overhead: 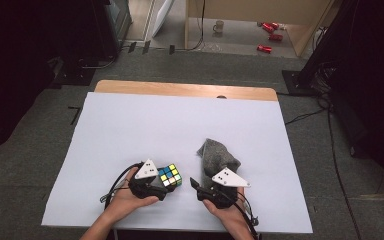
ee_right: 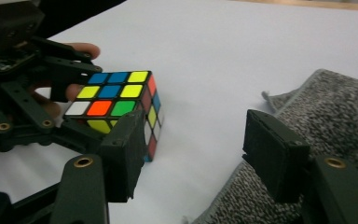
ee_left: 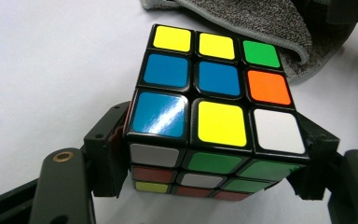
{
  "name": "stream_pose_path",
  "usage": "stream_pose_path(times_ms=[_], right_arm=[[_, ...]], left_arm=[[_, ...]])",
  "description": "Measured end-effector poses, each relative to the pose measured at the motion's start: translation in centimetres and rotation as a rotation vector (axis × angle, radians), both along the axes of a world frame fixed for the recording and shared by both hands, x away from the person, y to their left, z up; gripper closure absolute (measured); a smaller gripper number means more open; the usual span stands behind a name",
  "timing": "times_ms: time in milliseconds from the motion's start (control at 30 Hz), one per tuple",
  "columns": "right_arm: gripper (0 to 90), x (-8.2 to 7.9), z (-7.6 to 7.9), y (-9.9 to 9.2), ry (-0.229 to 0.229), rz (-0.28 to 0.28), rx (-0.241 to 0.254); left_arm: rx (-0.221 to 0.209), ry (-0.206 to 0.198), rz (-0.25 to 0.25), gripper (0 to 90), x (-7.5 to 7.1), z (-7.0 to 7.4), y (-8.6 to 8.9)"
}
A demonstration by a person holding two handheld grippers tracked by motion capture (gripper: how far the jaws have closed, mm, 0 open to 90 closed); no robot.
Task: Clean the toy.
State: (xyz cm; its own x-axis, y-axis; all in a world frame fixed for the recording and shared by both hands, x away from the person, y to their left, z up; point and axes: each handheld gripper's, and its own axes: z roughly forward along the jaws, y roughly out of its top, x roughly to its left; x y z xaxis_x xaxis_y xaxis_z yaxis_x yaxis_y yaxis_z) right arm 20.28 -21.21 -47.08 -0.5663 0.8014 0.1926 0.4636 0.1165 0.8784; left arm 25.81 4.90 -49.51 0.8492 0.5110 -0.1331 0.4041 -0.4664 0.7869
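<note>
While the left tool (overhead: 166, 184) brackets the cube (overhead: 170, 175), grey cloth (overhead: 217, 156) lies beside.

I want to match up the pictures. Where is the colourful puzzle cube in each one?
High view: the puzzle cube sits low, left of centre, at the left gripper.
Left gripper view: the cube is in the middle, close up, between the jaws.
Right gripper view: the cube is at the left, held by the other gripper.
Shared landmark: the grey cloth beside the cube.
</note>
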Motion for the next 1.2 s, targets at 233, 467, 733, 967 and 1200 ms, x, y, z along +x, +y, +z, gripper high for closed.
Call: stream_pose_path(times_ms=[233, 467, 733, 967, 1200], right_arm=[[39.3, 0.0, 0.1, -0.2, -0.002, 0.05, 0.003], [23.3, 0.8, 0.8, -1.6, -0.047, -0.157, -0.046], [16.3, 2.6, -0.1, -3.9, 0.008, -0.341, -0.112], [16.2, 3.3, -1.6, -3.2, 0.08, -0.377, -0.252], [34.2, 3.6, -2.8, -3.0, 0.107, -0.42, -0.368]], left_arm=[[0.005, -0.028, -0.005, 31.7, -0.2, 0.1, 0.1], [0.004, -0.036, -0.022, 32.6, -0.2, 0.0, 0.2], [0.006, -0.042, -0.026, 32.7, -0.3, 0.0, 0.2], [0.009, -0.043, -0.026, 32.7, -0.3, 0.0, 0.2], [0.009, -0.045, -0.024, 32.7, -0.4, 0.0, 0.2]])
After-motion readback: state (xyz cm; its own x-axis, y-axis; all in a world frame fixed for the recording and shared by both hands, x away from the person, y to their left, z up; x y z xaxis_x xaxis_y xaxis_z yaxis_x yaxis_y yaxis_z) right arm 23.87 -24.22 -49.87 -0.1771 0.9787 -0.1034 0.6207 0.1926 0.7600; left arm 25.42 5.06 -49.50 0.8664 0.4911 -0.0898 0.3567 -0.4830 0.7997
